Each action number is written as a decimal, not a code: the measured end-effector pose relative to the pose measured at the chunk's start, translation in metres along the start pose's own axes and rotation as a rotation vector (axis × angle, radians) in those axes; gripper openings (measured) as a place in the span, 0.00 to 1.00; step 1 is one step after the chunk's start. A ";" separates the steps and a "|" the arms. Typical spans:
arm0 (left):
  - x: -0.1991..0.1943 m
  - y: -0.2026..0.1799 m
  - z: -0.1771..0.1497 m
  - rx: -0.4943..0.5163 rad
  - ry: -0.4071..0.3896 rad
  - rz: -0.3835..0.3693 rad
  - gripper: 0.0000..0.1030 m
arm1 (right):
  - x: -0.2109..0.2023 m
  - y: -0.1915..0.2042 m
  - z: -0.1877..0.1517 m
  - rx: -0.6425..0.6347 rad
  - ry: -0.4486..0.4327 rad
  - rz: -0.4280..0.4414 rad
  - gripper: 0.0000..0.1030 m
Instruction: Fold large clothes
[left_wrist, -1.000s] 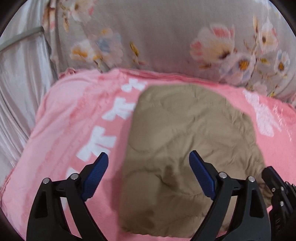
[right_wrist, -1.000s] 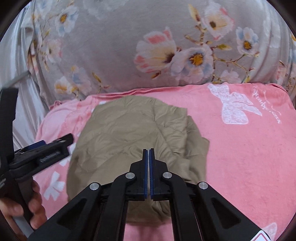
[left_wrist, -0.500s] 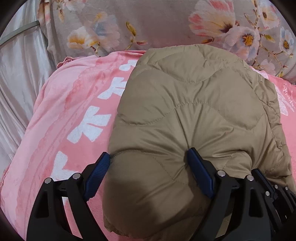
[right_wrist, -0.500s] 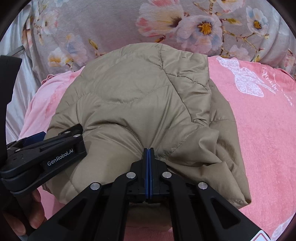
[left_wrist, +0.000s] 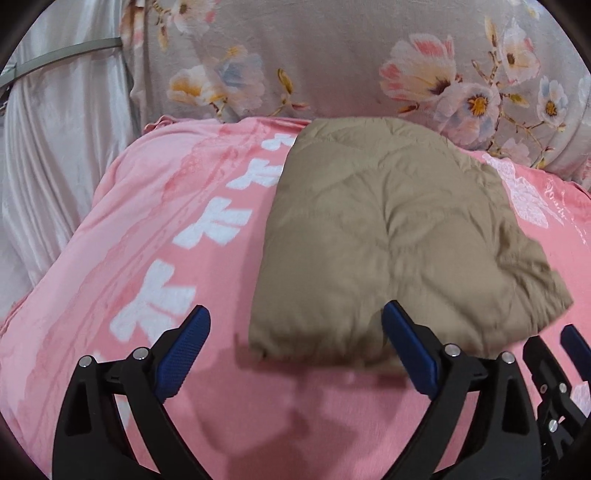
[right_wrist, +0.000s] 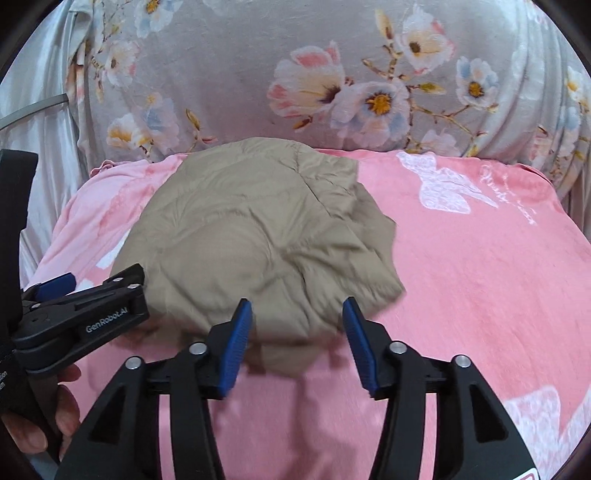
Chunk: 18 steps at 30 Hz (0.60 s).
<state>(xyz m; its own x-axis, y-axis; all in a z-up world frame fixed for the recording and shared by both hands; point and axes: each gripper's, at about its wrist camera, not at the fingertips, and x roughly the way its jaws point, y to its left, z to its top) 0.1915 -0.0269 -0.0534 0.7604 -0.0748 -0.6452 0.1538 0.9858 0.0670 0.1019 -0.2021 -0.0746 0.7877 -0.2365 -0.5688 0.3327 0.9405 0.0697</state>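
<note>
A tan quilted jacket (left_wrist: 388, 229) lies folded in a puffy bundle on a pink blanket (left_wrist: 147, 229). My left gripper (left_wrist: 295, 317) is open and its jaws are opening wider. The jacket's near left corner sits between the blue pads, which do not press on it. In the right wrist view the jacket (right_wrist: 258, 229) has its near edge between the fingers of my right gripper (right_wrist: 297, 306), whose jaws are opening and free of the cloth. The left gripper (right_wrist: 92, 306) shows at the left there, held by a hand (right_wrist: 37, 424).
The pink blanket (right_wrist: 480, 277) with white prints spreads out to the right of the jacket. Grey floral bedding (left_wrist: 332, 55) rises behind it. A silvery curtain (left_wrist: 55, 155) hangs at the far left. The right gripper's tips (left_wrist: 554, 365) show at the lower right of the left wrist view.
Half a second ago the right gripper was shut on the jacket's fabric and the left jaws hugged its bulge. Both have let go and drawn back, and the jacket has settled flat.
</note>
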 end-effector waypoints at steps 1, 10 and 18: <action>-0.002 0.000 -0.007 -0.002 0.009 0.002 0.90 | -0.004 -0.002 -0.006 0.003 -0.004 -0.007 0.61; -0.011 -0.004 -0.070 0.012 0.022 0.027 0.90 | -0.017 -0.009 -0.054 0.021 0.029 -0.055 0.63; -0.017 -0.002 -0.077 0.000 -0.018 0.011 0.90 | -0.017 -0.004 -0.058 -0.003 0.029 -0.068 0.63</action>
<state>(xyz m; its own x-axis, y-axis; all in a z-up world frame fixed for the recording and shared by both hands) 0.1297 -0.0159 -0.1007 0.7734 -0.0670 -0.6304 0.1456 0.9866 0.0736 0.0571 -0.1874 -0.1132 0.7479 -0.2926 -0.5958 0.3835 0.9231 0.0281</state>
